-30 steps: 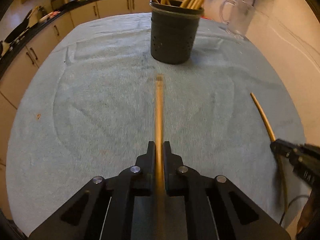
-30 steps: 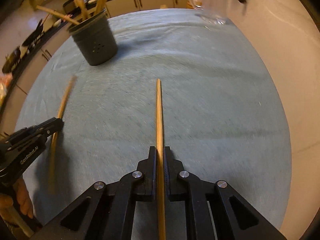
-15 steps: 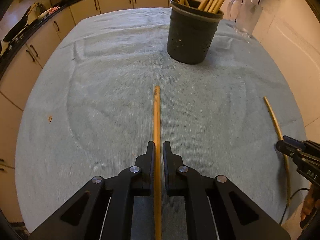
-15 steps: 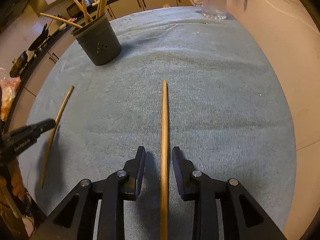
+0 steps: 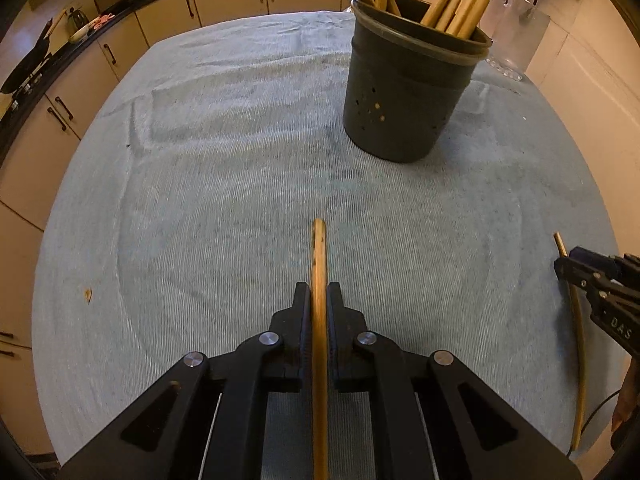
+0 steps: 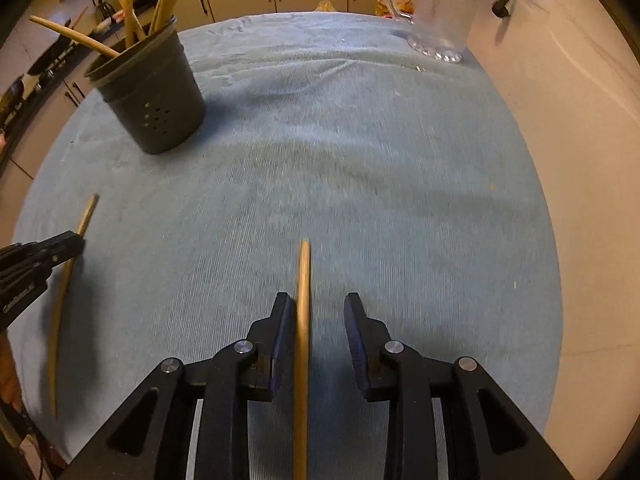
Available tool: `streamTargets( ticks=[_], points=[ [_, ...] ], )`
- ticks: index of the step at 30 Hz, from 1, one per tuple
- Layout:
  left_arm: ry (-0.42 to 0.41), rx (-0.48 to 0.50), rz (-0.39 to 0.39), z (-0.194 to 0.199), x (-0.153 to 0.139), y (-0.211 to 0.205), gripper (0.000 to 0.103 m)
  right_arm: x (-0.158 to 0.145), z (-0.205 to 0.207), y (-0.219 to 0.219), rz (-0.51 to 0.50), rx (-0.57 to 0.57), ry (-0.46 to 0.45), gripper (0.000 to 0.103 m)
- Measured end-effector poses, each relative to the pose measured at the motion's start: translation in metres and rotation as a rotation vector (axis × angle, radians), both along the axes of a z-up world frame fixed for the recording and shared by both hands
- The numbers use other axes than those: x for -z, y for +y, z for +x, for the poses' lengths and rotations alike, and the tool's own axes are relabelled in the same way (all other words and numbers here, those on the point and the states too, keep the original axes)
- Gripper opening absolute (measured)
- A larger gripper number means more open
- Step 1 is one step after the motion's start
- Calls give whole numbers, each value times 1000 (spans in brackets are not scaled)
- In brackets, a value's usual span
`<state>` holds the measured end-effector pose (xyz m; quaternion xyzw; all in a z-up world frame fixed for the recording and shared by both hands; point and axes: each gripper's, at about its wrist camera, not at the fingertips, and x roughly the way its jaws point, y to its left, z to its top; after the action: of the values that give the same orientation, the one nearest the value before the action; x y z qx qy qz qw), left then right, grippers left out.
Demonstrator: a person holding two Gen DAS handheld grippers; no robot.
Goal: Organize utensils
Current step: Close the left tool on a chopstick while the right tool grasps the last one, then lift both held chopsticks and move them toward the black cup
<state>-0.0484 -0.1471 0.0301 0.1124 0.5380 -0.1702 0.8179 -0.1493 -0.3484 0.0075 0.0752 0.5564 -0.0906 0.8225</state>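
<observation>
Between the left tongs' tips: left tongs (image 5: 319, 300) clenched on a wooden stick (image 5: 319, 264); its far end pokes out ahead of the tips, the rest runs back under the body.
Between the right tongs' tips: right tongs (image 6: 320, 316) parted, nothing squeezed. Second stick (image 6: 303, 312) sits in the gap, right up against the left-side finger (image 6: 280, 332), clear of the other one. Looks let go, though I can't tell if it's flat on the cloth.
Under both tongs: blue cloth (image 5: 200, 200), rumpled further out.
Ahead of the left tongs, a bit to the right: dark holder (image 5: 404, 96) with holes in its side, standing upright, several more sticks leaning in it. From the right tongs it's ahead and off to the left.
Far ahead of the right tongs: clear glass jug (image 6: 440, 8), past the holder, near the cloth's back edge.
Step in hand: my guess, ferrying loose sticks to the holder, left one mid-carry.
Next move: probably lift the left stick over the rim, tip it upright, then let go. The right stick needs a fresh grab, centred this time.
Hard to see: both sticks' near ends are cut off under the tongs. Right view is motion-smeared. Tops of the sticks in the holder run out of frame.
</observation>
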Motion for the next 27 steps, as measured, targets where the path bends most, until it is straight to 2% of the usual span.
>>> streamTargets(
  ticks=[1,3,4,5,7,9,15,21,27],
  points=[
    [-2,-3,-4,2,1,0,8,0,3,0,-1,4,0,30],
    [-15,-13,-21,2,1,1,8,0,7,1,0,13,-8,23],
    [-22,-14,-24,1,1,3,7,-1,7,2,-9,14,-16,11],
    [-25,-16,-30,1,1,4,7,-1,6,3,-14,12,-23,7],
    [-21,-42,-66,-1,-3,11,6,-2,2,0,48,16,-48,6],
    [-62,-51,-94,-8,-17,18,6,-9,-3,-4,87,34,-88,6],
    [-174,-52,-183,-34,-68,28,7,-60,-30,-6,132,51,-292,6],
    [-269,-48,-207,-70,-100,25,7,-104,-69,0,121,67,-473,6],
    [-287,-65,-193,-106,-103,21,7,-124,-104,15,122,102,-602,6]
  ],
)
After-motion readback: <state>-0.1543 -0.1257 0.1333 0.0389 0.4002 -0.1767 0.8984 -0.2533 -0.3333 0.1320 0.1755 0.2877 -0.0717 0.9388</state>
